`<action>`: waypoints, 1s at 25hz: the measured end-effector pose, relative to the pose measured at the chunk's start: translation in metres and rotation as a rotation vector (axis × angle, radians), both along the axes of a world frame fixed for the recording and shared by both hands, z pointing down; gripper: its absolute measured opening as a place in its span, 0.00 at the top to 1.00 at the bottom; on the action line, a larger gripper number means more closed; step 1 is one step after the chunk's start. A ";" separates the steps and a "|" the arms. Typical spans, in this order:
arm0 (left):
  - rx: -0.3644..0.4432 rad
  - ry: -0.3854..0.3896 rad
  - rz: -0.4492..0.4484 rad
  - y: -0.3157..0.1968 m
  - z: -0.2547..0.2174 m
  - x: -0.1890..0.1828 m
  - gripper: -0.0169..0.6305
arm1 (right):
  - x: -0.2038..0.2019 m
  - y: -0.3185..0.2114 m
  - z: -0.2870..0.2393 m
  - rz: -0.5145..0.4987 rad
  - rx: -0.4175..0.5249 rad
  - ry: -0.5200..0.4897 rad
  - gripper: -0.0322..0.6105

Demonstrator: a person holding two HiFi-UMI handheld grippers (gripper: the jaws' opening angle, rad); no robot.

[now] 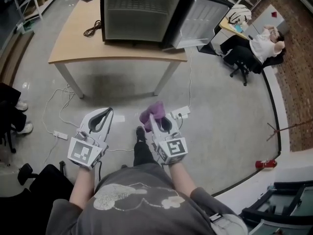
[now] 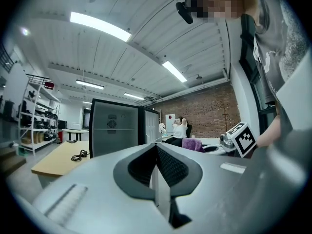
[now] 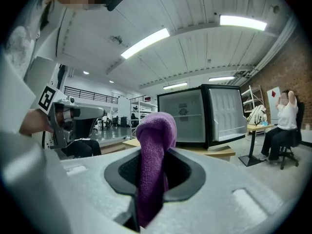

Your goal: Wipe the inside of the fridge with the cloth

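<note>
My right gripper [image 1: 154, 121] is clamped on the purple cloth [image 3: 155, 145], which bunches up above the jaws. My left gripper [image 2: 157, 152] is closed on nothing. The fridge [image 1: 139, 11] stands door-open on the table [image 1: 73, 50] at 12 o'clock, well apart from both.

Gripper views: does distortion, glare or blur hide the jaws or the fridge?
Both gripper views: heavy fisheye bending, dark corners, yet jaws and fridge readable; right gripper view: cloth sharp, ceiling strips bright without washing out; head view: even light, soft shadow under the table.
</note>
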State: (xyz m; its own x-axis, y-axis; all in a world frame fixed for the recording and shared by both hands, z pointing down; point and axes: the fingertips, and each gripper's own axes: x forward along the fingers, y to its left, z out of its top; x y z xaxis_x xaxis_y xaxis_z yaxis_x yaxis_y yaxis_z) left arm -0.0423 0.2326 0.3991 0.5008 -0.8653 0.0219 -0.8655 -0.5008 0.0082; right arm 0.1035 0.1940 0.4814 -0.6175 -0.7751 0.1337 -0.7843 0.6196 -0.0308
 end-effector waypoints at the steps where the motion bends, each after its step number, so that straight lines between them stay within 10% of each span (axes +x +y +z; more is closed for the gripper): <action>1: -0.004 -0.001 -0.012 -0.012 0.000 -0.002 0.95 | -0.002 -0.014 0.001 -0.010 -0.001 -0.005 0.83; 25: 0.075 -0.046 -0.156 -0.292 -0.057 0.015 0.95 | -0.003 -0.301 -0.043 -0.201 0.053 -0.072 0.83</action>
